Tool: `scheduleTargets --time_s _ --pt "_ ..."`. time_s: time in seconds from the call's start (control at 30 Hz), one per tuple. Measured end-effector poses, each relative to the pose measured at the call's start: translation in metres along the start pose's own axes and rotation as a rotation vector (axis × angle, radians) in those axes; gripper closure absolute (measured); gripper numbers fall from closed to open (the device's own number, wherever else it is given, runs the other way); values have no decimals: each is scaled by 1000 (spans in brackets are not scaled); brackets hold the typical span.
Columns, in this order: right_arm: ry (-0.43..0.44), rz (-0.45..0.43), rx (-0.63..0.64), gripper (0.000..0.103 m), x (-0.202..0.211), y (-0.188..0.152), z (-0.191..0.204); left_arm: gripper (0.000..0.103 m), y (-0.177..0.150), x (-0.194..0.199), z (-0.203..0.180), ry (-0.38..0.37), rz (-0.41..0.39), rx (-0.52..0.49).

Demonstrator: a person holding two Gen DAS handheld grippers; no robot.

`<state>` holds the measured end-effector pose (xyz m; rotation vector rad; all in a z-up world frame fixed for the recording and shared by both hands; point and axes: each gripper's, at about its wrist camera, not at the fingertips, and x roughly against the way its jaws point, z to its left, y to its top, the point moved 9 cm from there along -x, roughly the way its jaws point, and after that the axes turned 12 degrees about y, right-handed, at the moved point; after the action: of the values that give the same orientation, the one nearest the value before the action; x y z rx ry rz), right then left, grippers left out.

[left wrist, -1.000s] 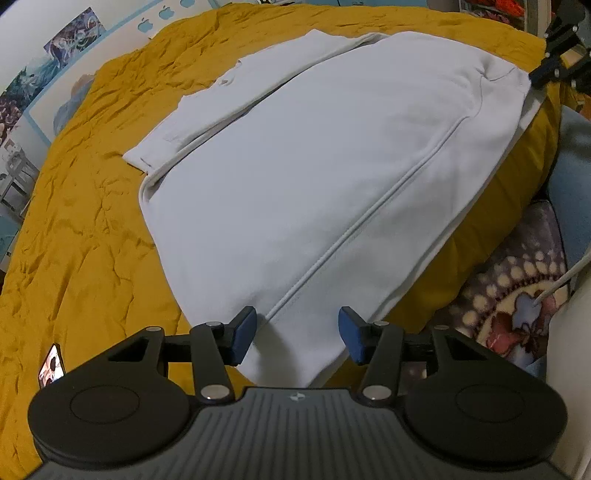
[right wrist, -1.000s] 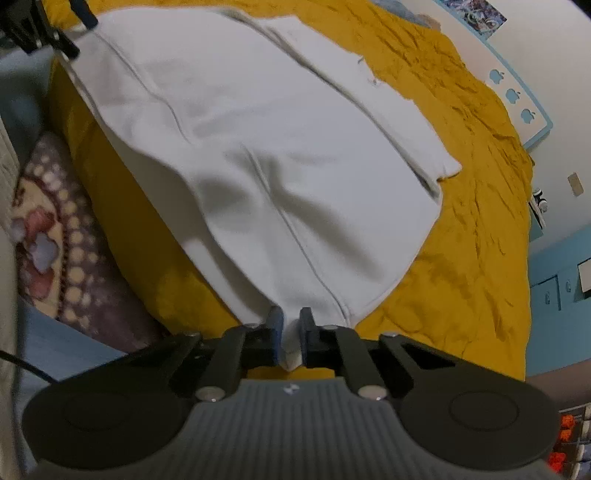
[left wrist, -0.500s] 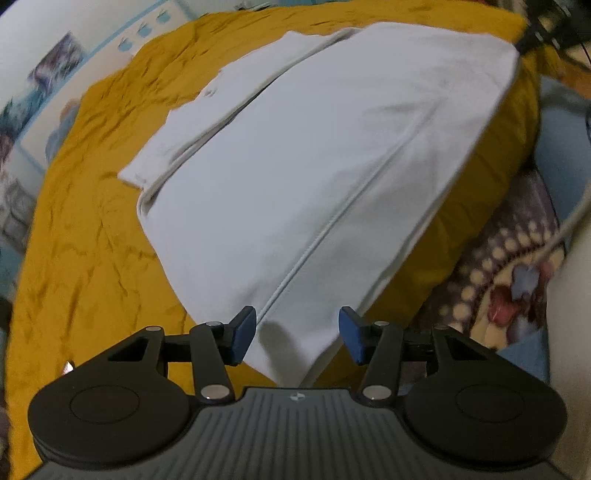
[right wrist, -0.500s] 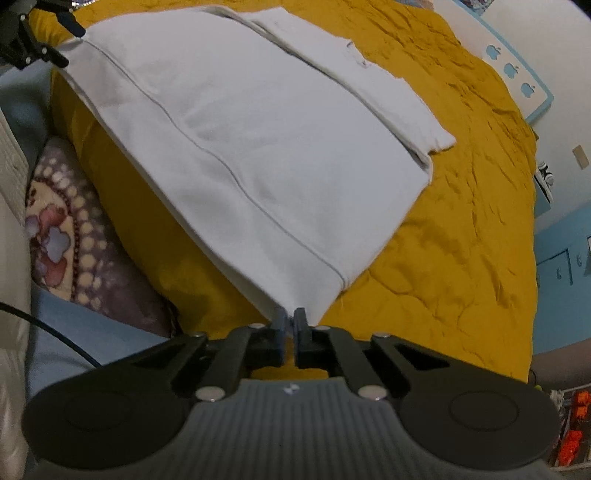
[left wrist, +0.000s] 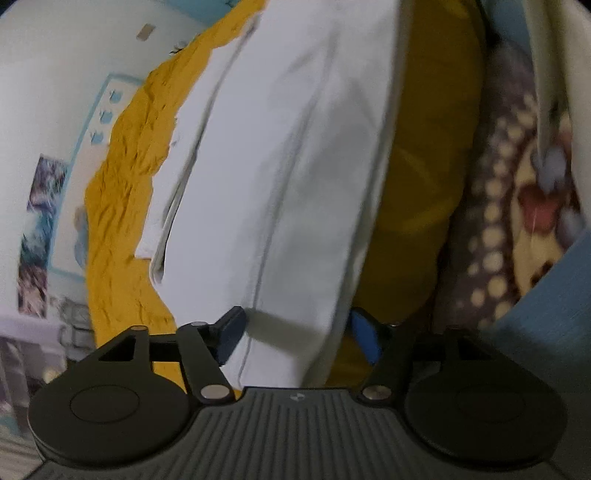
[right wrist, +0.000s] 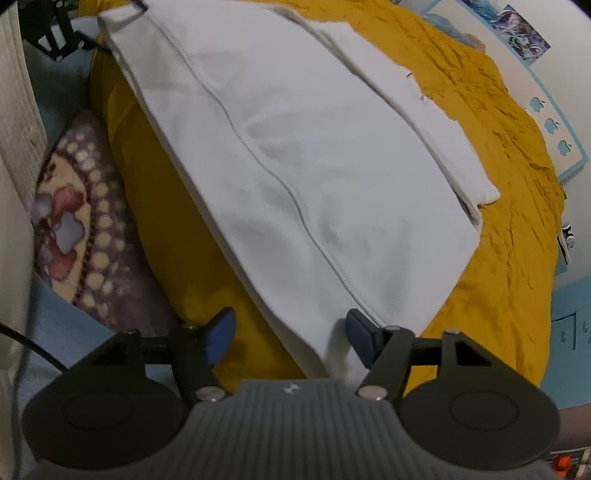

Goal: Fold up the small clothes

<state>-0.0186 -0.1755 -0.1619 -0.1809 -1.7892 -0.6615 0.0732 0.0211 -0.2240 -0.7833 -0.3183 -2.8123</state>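
A white garment (right wrist: pixel 314 155) is seen spread flat across a bed covered by a mustard-yellow bedspread (right wrist: pixel 498 184), one long seam running down its length and a folded sleeve (right wrist: pixel 424 122) laid along its far side. Its near edge is draped over the side of the bed. The right tool (right wrist: pixel 290 334) is held with its blue-padded fingers (right wrist: pixel 221 334) wide apart, one corner of the garment lying between them and nothing gripped. The left tool (left wrist: pixel 297 334) is likewise parted, the cloth's opposite corner reaching in between its pads (left wrist: pixel 231 336) (the left view is tilted and blurred, so contact cannot be judged). Beside the bed, a patterned blanket with cream dots (right wrist: pixel 74 229) is wedged against the mattress edge, just below the hanging hem. A pale blue fabric (left wrist: pixel 546 332) is seen next to it. Posters (right wrist: pixel 521 29) and apple stickers (right wrist: pixel 554 125) are fixed to the wall beyond the bed.
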Motion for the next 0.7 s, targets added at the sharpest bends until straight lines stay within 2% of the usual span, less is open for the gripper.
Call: scheduleTargets --time_s 0.07,0.13,0.33,0.4,0.43,0.5,0.57,0.6,0.63,0.7 --pt "3 21 22 41 -5 -2 1 16 -2 -4 -9 18 -4 -33" --pt "3 42 43 40 -8 -4 1 14 -3 -6 -13 21 -6 -50" --pt "14 70 56 36 -17 -5 3 16 -4 -5 -13 13 -12 -50" --pt "3 76 59 41 -20 -4 3 34 -3 -3 -10 24 -23 -34" --pt "-8 80 60 48 -20 -4 1 45 -3 -3 -5 25 -23 -19" --pt "-4 77 54 59 -15 -2 -1 58 -3 0 6 -2 -25 41" --pt "11 72 50 74 -9 -1 -2 82 -4 4 20 -27 -21 120" --pt "17 72 50 78 -6 0 -2 89 -4 7 25 -53 -21 155" --pt "20 75 49 83 -2 0 -2 93 -3 11 30 -68 -22 185" --pt "19 71 49 96 4 1 -2 94 -1 18 42 -69 -29 235"
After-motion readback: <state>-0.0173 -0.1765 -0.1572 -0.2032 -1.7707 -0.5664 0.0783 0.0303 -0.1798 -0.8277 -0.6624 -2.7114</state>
